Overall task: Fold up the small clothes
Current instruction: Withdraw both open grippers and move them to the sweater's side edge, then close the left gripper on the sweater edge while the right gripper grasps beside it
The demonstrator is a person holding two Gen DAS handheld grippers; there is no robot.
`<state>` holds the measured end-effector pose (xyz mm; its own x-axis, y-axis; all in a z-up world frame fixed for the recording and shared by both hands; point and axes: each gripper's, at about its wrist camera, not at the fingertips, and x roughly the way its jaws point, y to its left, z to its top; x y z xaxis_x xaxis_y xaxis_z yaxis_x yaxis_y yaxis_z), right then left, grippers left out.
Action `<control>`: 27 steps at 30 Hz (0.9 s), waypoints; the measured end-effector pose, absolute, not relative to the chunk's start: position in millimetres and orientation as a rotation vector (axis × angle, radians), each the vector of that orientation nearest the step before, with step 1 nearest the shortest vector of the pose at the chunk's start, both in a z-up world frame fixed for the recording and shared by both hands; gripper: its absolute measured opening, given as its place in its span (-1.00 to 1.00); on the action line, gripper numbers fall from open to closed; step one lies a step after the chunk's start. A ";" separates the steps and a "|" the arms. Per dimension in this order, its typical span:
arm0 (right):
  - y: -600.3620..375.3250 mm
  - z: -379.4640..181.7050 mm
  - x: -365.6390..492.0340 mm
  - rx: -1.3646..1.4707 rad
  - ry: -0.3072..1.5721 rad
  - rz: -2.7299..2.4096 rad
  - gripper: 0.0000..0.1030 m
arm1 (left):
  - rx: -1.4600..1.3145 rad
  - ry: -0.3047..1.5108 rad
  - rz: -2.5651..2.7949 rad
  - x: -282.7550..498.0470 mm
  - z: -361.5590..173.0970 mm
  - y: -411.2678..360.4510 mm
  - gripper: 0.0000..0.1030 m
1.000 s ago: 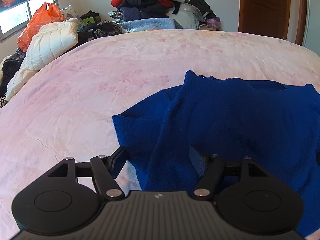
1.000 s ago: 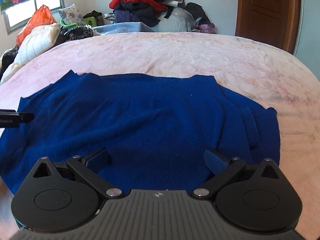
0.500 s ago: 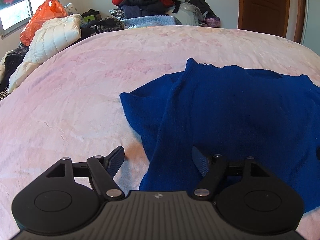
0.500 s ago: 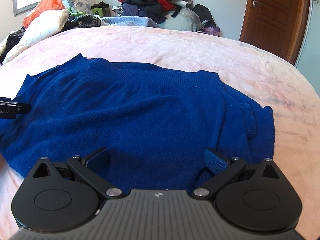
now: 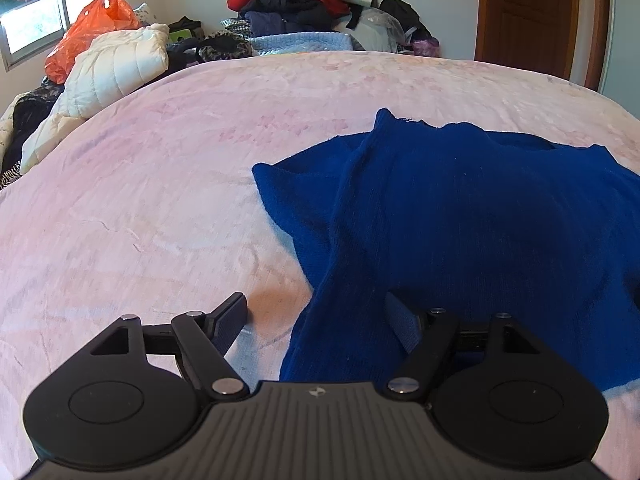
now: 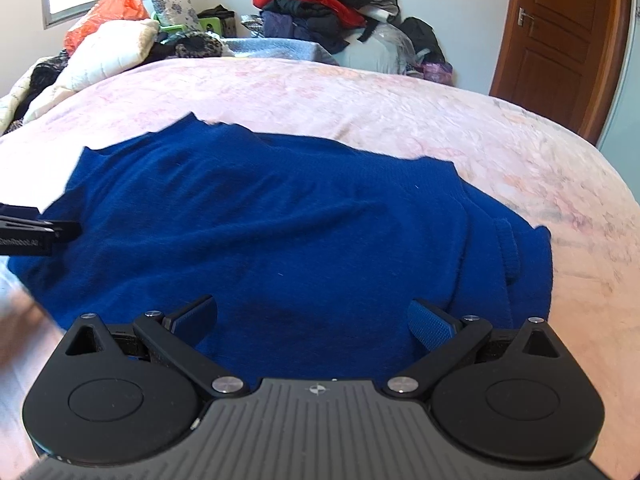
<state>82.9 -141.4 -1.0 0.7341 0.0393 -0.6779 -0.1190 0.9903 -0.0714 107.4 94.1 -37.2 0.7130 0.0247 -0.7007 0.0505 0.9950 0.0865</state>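
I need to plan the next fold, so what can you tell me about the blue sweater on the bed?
The sweater is deep blue knit, fuzzy and soft-looking. It lies spread across the pink bedspread, slightly rumpled. Both sleeves are folded in over the body, one showing a ribbed cuff. The neckline lies at the far edge and the hem faces the cameras. Both grippers are open above the hem, and neither is seen pinching the cloth.

A pale pink floral bedspread (image 5: pixel 160 208) covers the bed. Beyond its far edge sit an orange plastic bag (image 5: pixel 86 36), a white quilted jacket (image 5: pixel 116 68), a heap of red and dark clothes (image 5: pixel 304 4), perhaps coats, and a brown wooden door (image 5: pixel 528 16).
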 end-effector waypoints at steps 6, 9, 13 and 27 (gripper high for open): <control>-124.1 4.9 77.6 -0.126 0.721 0.124 0.99 | 0.107 0.766 -0.017 98.7 -38.6 95.8 0.49; -116.0 4.4 76.2 -0.130 0.721 0.139 0.98 | 0.106 0.763 -0.017 95.5 -38.8 96.6 0.49; -107.7 2.6 74.6 -0.124 0.724 0.162 0.98 | 0.107 0.764 -0.022 94.8 -38.7 97.1 0.49; -36.2 -4.7 56.5 -0.305 0.662 0.311 0.99 | -0.166 0.815 -0.104 136.0 -8.8 172.0 0.49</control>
